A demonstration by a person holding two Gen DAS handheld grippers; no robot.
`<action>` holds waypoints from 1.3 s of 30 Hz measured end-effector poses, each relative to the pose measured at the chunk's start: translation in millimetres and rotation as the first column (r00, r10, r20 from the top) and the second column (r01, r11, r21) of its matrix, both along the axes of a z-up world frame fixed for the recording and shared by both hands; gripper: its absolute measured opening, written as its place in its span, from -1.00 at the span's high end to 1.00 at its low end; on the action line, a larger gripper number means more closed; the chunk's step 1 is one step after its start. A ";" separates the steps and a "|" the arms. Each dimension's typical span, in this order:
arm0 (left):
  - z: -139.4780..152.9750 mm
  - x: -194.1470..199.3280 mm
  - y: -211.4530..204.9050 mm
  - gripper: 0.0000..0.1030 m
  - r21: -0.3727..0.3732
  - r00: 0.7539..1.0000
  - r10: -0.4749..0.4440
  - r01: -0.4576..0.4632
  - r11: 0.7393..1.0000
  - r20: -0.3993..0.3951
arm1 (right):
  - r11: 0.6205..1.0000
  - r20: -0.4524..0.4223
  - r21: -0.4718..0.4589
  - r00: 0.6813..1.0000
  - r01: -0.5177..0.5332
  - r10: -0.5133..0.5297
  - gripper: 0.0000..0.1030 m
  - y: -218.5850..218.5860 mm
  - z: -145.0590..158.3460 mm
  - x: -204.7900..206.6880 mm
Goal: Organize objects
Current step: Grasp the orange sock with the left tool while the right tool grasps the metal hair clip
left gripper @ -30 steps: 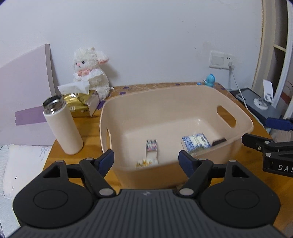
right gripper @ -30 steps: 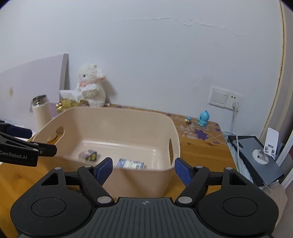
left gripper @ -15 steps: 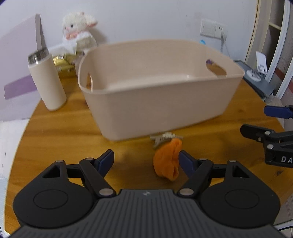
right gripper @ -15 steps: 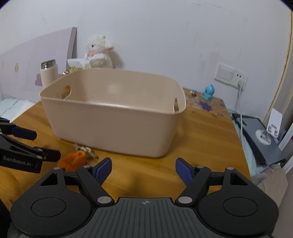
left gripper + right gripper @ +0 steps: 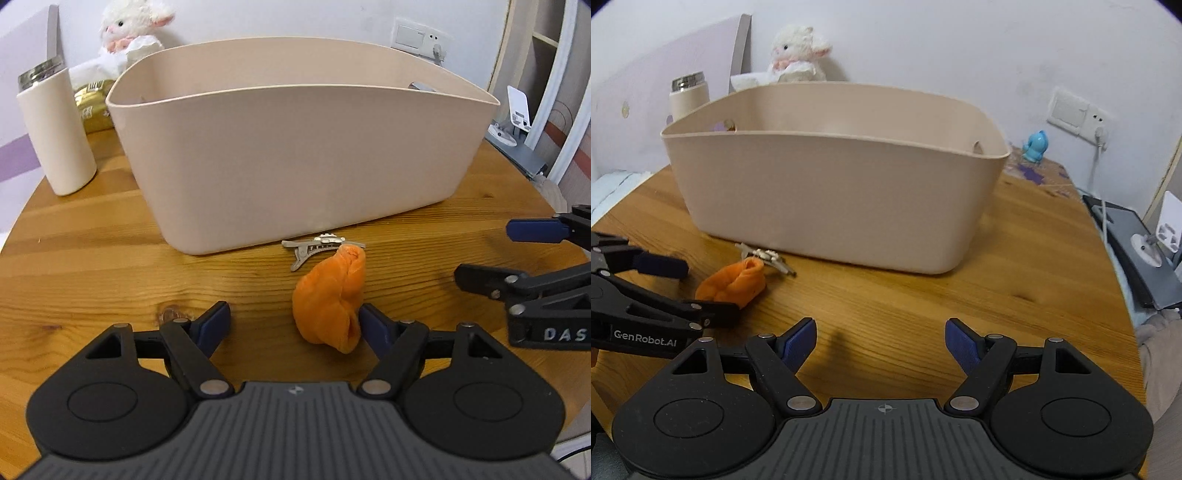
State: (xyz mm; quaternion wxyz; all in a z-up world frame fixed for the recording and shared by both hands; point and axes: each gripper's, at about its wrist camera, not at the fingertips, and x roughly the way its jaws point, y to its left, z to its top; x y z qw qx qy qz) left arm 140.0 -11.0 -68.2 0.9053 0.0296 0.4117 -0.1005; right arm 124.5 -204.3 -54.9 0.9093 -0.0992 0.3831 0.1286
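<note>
Left gripper [image 5: 293,319] spread wide, low over wooden table [image 5: 92,258]; crumpled orange cloth [image 5: 328,301] between its fingers, against the right pad; right gripper [image 5: 881,338] spread, empty.

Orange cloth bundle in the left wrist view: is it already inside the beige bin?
No, the orange cloth bundle lies on the wooden table in front of the beige bin, beside a metal hair clip.

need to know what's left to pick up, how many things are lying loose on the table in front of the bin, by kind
orange sock: 1
metal hair clip: 1
total: 2, both outside the bin
</note>
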 end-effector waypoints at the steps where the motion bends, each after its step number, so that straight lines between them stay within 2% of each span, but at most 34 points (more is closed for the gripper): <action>1: -0.4 -0.1 -0.7 -0.35 0.012 1.000 0.000 0.000 1.000 0.010 | 1.000 0.000 0.000 1.000 -0.005 0.005 -0.52 1.9 -1.7 0.9; 3: -0.1 -0.3 0.0 -0.02 0.027 0.999 -0.006 0.005 1.000 0.034 | 1.000 0.000 0.003 1.000 -0.012 0.012 -0.53 6.5 -5.1 3.6; 4: 0.3 -0.3 2.2 0.04 0.018 0.999 -0.003 0.003 1.000 0.037 | 1.000 -0.001 0.006 1.000 -0.016 0.016 -0.53 7.9 -6.3 5.3; 6: 0.8 -0.2 7.3 0.40 0.015 0.999 0.009 -0.010 1.000 0.048 | 1.000 -0.006 0.010 1.000 -0.022 0.023 -0.53 13.4 -9.2 8.9; 11: 1.3 3.4 18.2 0.77 -0.011 0.999 0.017 -0.016 1.000 0.051 | 0.999 -0.009 0.012 0.999 -0.043 0.043 -0.53 28.6 -14.8 17.5; 17: 3.2 6.6 34.1 0.80 -0.011 0.997 0.059 -0.059 0.998 0.043 | 0.997 -0.005 0.027 0.997 -0.073 0.073 -0.53 51.2 -18.0 25.3; 23: 4.6 5.6 40.7 0.80 -0.003 0.998 0.058 -0.058 0.998 0.034 | 0.992 -0.007 0.032 0.992 -0.122 0.122 -0.53 72.9 -22.1 27.8; 28: 6.7 5.0 43.6 0.80 0.018 0.997 0.078 -0.078 0.997 0.023 | 0.995 0.011 0.004 0.995 -0.101 0.101 -0.52 74.6 -19.0 23.0; 31: 7.3 3.2 47.2 0.80 0.015 0.996 0.092 -0.093 0.996 0.017 | 0.994 0.000 0.053 0.996 -0.095 0.095 -0.52 66.5 -13.1 21.3; 39: 7.9 -2.0 55.2 0.80 0.008 0.992 0.122 -0.123 0.992 0.016 | 0.981 -0.016 0.059 0.982 -0.186 0.187 -0.48 87.6 -9.8 16.0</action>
